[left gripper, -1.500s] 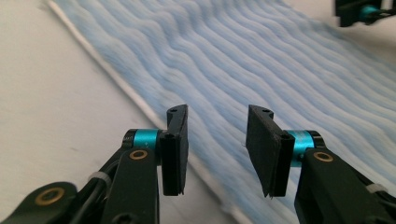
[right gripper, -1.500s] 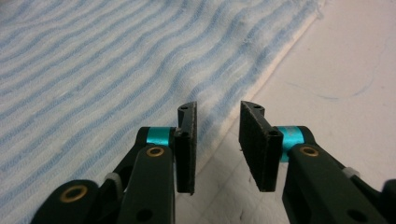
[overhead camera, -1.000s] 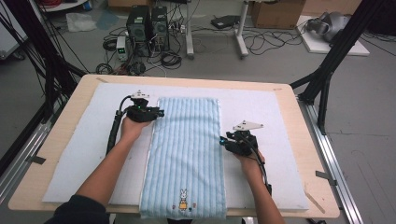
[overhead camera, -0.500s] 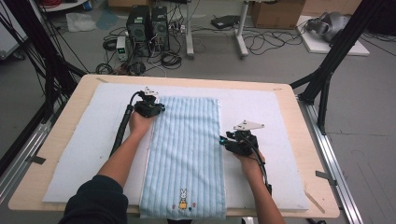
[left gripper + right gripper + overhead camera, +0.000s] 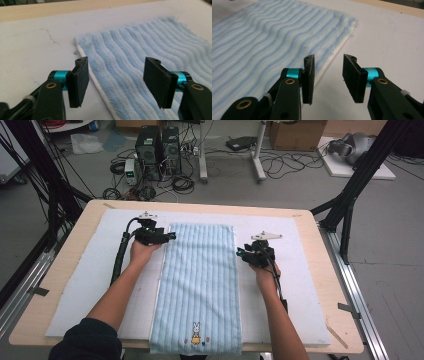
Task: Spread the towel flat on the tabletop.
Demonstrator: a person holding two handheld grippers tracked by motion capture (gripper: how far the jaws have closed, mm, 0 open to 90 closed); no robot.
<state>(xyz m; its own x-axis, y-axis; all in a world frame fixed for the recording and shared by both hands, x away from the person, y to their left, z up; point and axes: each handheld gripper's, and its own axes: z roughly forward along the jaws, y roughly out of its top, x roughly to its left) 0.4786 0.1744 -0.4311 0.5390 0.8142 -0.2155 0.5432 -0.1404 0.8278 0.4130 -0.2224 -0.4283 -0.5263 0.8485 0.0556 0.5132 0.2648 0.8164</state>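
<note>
Now | towel (image 5: 200,285): ribbed blue terry, flat | mat (image 5: 80,285): smooth white

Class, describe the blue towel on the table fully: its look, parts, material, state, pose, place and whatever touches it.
The blue towel is a long rectangle of ribbed, fluffy terry with pale stripes, a white edge binding and a small rabbit motif near its near end. It lies flat, spread lengthwise on the white mat, its near end reaching the table's front edge. The left gripper straddles its edge with jaws open, not pinching it.
</note>
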